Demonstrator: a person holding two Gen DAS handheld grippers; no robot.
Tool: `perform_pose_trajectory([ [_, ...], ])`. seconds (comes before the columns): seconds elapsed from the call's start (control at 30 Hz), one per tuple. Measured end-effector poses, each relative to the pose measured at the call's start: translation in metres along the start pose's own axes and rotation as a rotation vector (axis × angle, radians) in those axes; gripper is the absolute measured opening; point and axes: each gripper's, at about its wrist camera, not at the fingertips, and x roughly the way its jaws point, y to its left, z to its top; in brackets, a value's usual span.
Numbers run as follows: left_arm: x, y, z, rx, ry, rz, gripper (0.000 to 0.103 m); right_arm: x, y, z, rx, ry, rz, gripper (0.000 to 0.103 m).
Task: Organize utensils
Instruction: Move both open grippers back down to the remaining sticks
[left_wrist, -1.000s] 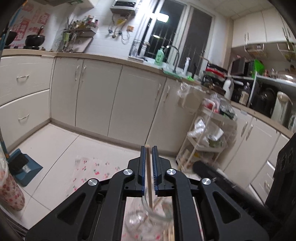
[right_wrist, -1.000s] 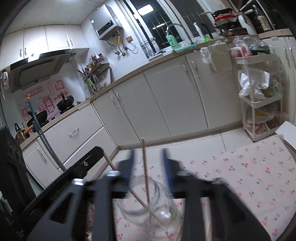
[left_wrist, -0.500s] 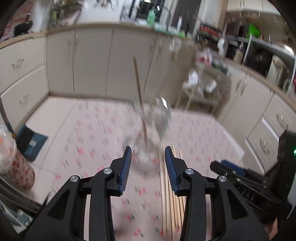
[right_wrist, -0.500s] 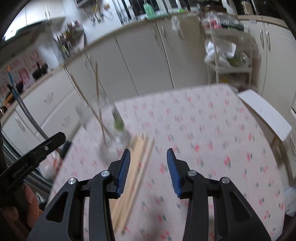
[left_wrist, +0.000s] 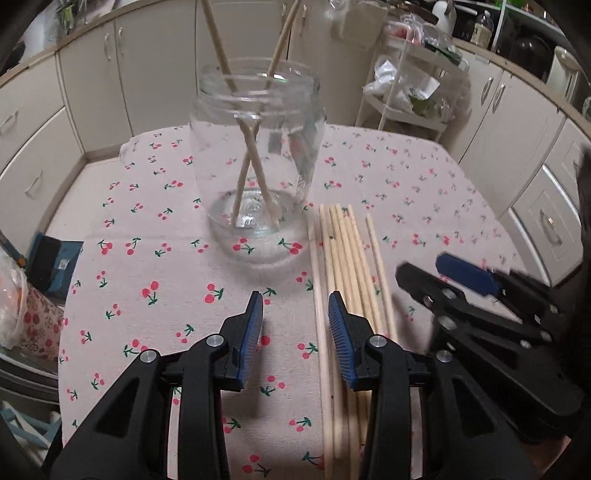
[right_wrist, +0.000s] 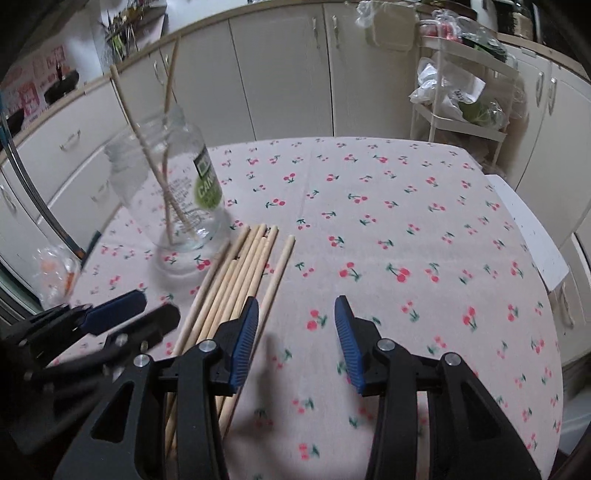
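The glass jar (left_wrist: 256, 162) stood upright on your desk (right_wrist: 406, 229), on the cherry-print cloth, and it held two wooden sticks (left_wrist: 251, 155) — crossed inside, their tops leaning out past the rim. From the right wrist view a green label showed on the jar's side. Just beside the jar's base lay the bundle of loose sticks (left_wrist: 343, 266), flat on the cloth and roughly parallel. Your left claw (left_wrist: 295, 325) hung over the near end of that bundle with its jaws parted; one stick ran between the pads, neither pad pressing on it. Your right claw (right_wrist: 293, 332) stood parted too, over bare cloth beside the bundle — nothing between its jaws.
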Motion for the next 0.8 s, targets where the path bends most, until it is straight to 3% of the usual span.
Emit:
perform_pose_trajectory([
  [0.3, 0.009, -0.004, 0.003, 0.025, 0.032, -0.018, 0.035, 0.016, -0.001, 0.006, -0.108, 0.074, -0.045, 0.043],
  [0.4, 0.006, -0.006, -0.002, 0.023, 0.035, -0.025, 0.035, 0.015, -0.011, 0.005, -0.107, 0.087, -0.039, 0.043],
  [0.57, 0.001, -0.004, -0.011, -0.003, 0.035, -0.011, 0.035, 0.011, -0.013, 0.013, -0.041, 0.072, 0.05, 0.043],
  [0.8, -0.005, -0.008, -0.021, -0.014, 0.039, 0.025, 0.034, 0.022, 0.002, 0.012, -0.06, 0.086, 0.009, 0.043],
])
